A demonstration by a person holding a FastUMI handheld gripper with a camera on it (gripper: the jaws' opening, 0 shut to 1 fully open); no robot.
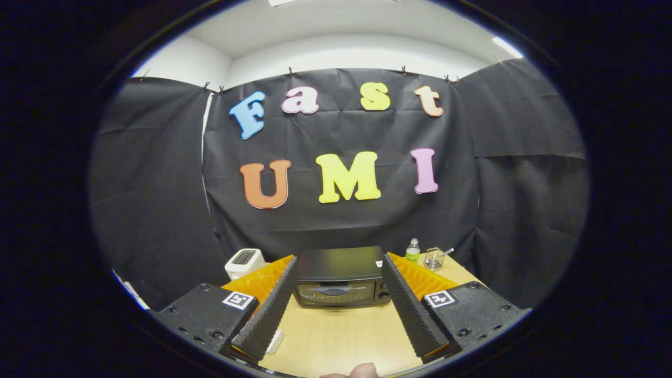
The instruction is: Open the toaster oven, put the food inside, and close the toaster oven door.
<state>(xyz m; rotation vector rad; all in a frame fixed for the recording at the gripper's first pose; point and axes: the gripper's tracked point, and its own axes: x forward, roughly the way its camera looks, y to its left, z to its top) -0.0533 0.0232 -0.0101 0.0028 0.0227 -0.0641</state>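
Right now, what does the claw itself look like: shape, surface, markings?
The claw has two long, flat fingers with ridged, sawtooth-textured inner faces, spread apart with the oven beyond them. Each finger is mounted on a dark block with visible screws, and each block carries a square black-and-white marker. Orange ribbed parts show behind the fingers. No cables are visible.

The gripper (340, 273) is held level and pointing toward 12 o'clock. Its two fingers (268, 310) are spread wide apart, one running up from 7 o'clock, the other from 5 o'clock, converging slightly toward their tips. Nothing is between them or touching them. At 6 o'clock, a person's fingertip (362, 371) pokes in.
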